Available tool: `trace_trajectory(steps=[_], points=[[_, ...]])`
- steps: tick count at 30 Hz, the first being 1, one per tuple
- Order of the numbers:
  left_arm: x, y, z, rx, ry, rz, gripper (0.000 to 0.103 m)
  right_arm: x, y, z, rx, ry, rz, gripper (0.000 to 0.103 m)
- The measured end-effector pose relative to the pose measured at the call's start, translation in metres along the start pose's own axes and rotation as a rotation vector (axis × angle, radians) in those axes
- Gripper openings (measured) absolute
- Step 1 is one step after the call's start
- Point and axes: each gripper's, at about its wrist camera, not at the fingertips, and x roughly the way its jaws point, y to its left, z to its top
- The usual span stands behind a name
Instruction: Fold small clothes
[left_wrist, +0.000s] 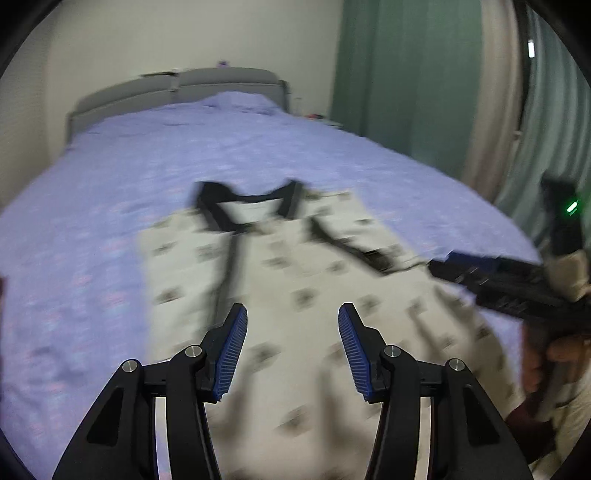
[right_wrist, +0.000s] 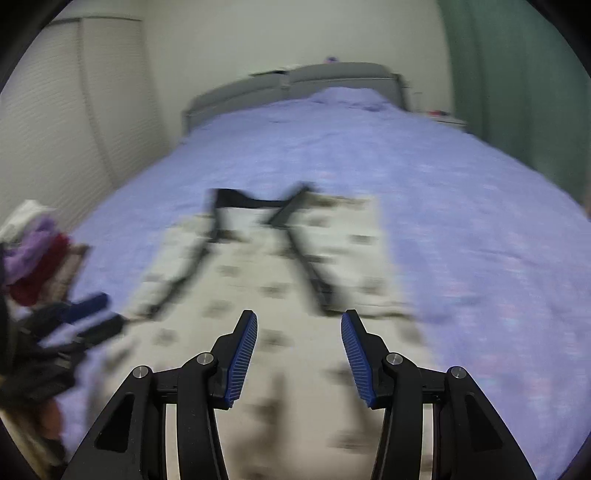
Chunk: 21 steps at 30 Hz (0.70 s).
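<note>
A small cream top (left_wrist: 295, 266) with dark prints and black trim at the neck lies flat on the purple bed cover, neck toward the headboard, both sleeves turned in over its body. In the right wrist view the same top (right_wrist: 266, 280) fills the middle. My left gripper (left_wrist: 292, 308) hovers over the lower half of the top, open, with nothing between its blue pads. My right gripper (right_wrist: 300, 314) hovers over the lower half too, open and empty. The right gripper (left_wrist: 480, 273) also shows at the top's right edge, and the left gripper (right_wrist: 85, 314) at its left edge, blurred.
The purple bed cover (left_wrist: 258, 147) stretches back to a grey headboard (right_wrist: 332, 79). A pile of purple, red and white clothes (right_wrist: 33, 251) lies at the bed's left edge. Green curtains (left_wrist: 406, 81) hang on the right, a pale wardrobe (right_wrist: 74, 110) on the left.
</note>
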Motion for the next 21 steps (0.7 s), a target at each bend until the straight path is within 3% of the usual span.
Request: trace_trajectory(steps=[3, 8, 14, 21], points=[[0.029, -0.031, 0.014, 0.008, 0.027, -0.066, 0.05, 0.007, -0.041, -0.003, 0.041, 0.039, -0.065, 0.049], [0.073, -0.063, 0.027, -0.07, 0.103, -0.155, 0.039, 0.019, -0.076, -0.007, 0.087, 0.062, -0.06, 0.049], [0.111, -0.056, 0.029, -0.265, 0.193, -0.217, 0.036, 0.032, -0.085, -0.011, 0.095, 0.077, -0.008, 0.049], [0.136, -0.052, 0.03, -0.368, 0.222, -0.218, 0.036, 0.038, -0.092, -0.012, 0.103, 0.061, 0.034, 0.048]])
